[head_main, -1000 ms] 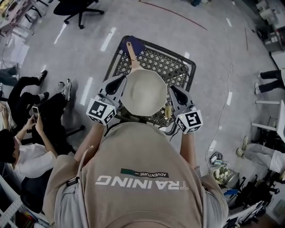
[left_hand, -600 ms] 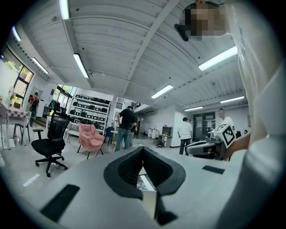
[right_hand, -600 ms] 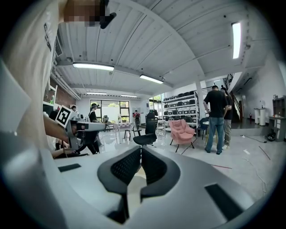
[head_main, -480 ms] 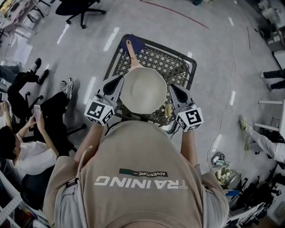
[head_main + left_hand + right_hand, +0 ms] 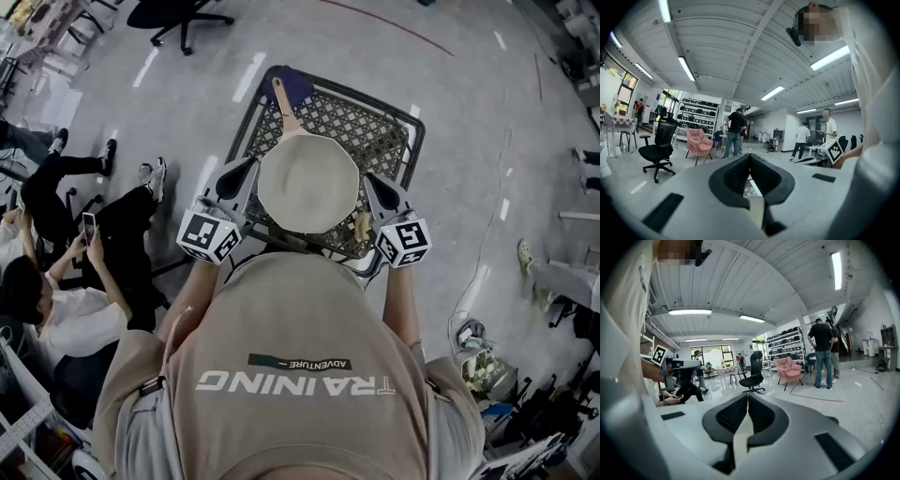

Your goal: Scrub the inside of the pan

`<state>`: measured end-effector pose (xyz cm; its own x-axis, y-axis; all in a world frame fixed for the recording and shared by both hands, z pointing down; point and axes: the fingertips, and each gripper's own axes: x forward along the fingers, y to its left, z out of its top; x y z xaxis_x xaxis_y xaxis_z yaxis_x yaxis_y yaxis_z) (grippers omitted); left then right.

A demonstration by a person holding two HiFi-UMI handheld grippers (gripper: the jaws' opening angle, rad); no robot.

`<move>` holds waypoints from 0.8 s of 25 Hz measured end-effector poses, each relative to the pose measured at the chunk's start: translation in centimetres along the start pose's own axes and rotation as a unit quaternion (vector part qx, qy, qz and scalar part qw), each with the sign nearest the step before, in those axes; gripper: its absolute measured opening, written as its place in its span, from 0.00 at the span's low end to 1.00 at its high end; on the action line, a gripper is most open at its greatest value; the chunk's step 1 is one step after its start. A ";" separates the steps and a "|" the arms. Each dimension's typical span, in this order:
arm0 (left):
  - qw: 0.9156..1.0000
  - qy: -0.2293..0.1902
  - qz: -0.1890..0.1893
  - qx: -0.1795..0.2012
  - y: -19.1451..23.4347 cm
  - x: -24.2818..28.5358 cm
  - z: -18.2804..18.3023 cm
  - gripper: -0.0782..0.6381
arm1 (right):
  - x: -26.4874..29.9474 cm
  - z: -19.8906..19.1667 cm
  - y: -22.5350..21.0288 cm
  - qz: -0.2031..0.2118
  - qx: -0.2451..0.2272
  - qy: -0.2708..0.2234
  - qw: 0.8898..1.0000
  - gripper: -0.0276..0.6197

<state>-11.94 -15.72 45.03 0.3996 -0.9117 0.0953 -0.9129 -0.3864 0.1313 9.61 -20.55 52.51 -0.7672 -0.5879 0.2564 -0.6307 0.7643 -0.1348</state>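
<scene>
A round beige pan (image 5: 307,183) with a wooden handle (image 5: 281,105) lies on a black lattice table (image 5: 380,131); the handle points away from me. My left gripper (image 5: 246,167) sits by the pan's left rim, and its jaws meet with nothing between them in the left gripper view (image 5: 750,159). My right gripper (image 5: 368,180) sits by the pan's right rim, and its jaws are likewise shut and empty in the right gripper view (image 5: 748,399). Just inside the right gripper, a small yellowish sponge (image 5: 361,225) lies on the lattice. My torso hides the table's near edge.
A blue pad (image 5: 298,84) lies under the handle's far end. People sit on the floor at the left (image 5: 56,281). A black office chair (image 5: 178,14) stands at the far left. Cables and clutter (image 5: 473,361) lie at the lower right.
The head view has shifted slightly. Both grippers stay on either side of the pan, jaws unchanged. The seated people at the left have moved a little.
</scene>
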 end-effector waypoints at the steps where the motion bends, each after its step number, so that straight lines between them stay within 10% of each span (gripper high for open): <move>1: 1.000 0.002 0.002 -0.001 -0.1 -0.1 -0.1 0.13 | 0.0 -1.0 -0.6 -0.006 0.004 0.008 1.000 0.07; 11: 0.999 0.041 0.000 0.012 -1.5 -1.0 -1.4 0.13 | -1.1 -12.7 -3.1 -0.010 0.018 0.117 0.993 0.08; 15: 0.999 0.043 -0.010 0.020 -2.8 -0.7 -1.6 0.13 | -2.2 -20.7 -3.1 -0.008 0.031 0.218 0.975 0.29; 20: 0.999 0.041 -0.011 0.024 -3.1 -0.6 -1.3 0.13 | -4.3 -26.9 -3.1 -0.032 0.040 0.298 0.953 0.30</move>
<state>-9.24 -13.79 45.87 0.4239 -0.8888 0.1743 -0.9057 -0.4148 0.0871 18.04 -13.28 77.56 -0.5396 -0.3582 0.7619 -0.6989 0.6951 -0.1682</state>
